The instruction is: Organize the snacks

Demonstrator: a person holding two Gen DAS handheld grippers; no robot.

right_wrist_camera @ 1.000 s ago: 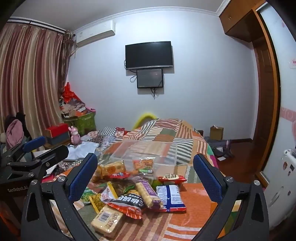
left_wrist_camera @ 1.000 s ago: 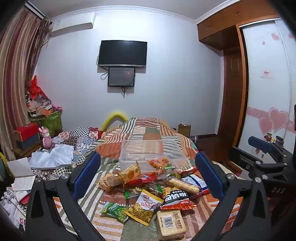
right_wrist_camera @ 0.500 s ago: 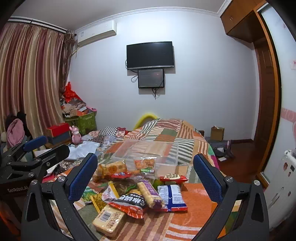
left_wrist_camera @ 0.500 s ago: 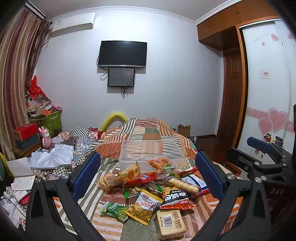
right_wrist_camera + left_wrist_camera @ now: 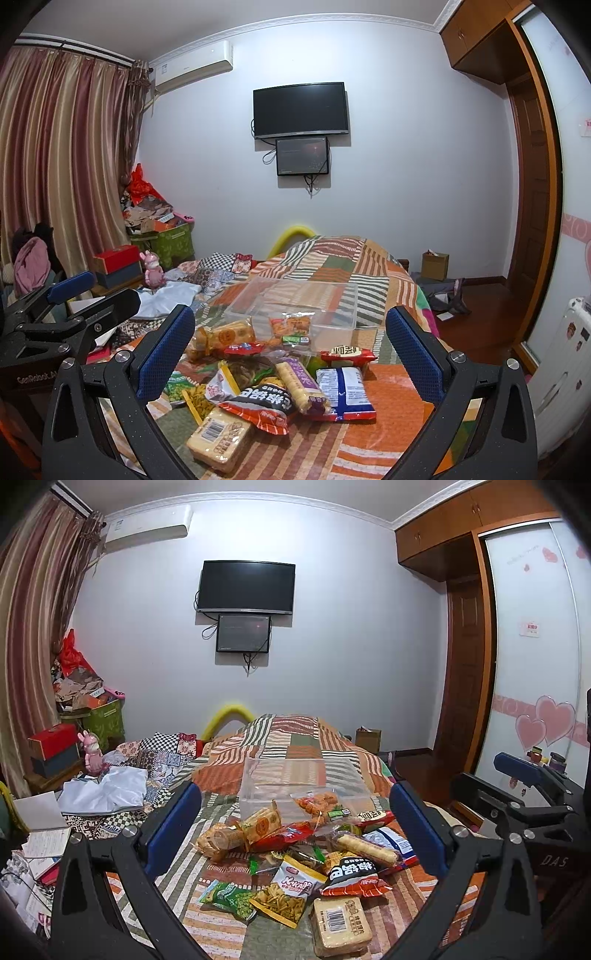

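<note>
Patchwork bedding with orange, green and striped squares covers the bed (image 5: 295,746), and a dark television (image 5: 245,587) hangs on the pale far wall. Both tools hover above the near end of the bed, level and pointing toward the far wall. The left tool (image 5: 295,827) stands wide apart, nothing between its blue, rough-textured pads (image 5: 173,827). The right tool (image 5: 290,352) is also spread wide and holds nothing.

The snacks (image 5: 295,853) lie in a loose heap on the bed, between the fingers in both views: shiny crinkled bags, a green pea packet (image 5: 227,895), a black and red bag (image 5: 352,877), a long roll of biscuits (image 5: 299,384) and a flat pale block of crackers (image 5: 340,925) with a barcode, nearest to the cameras. Just beyond the heap stands a clear plastic box (image 5: 295,786), rectangular; an orange snack bag leans at its near wall.

The left view shows the right tool's black frame at its right edge, and a sliding door with pink hearts (image 5: 546,723). The right view shows instead the left tool's frame at its left edge, striped curtains (image 5: 62,155) and a wooden floor (image 5: 480,321) on the right.
</note>
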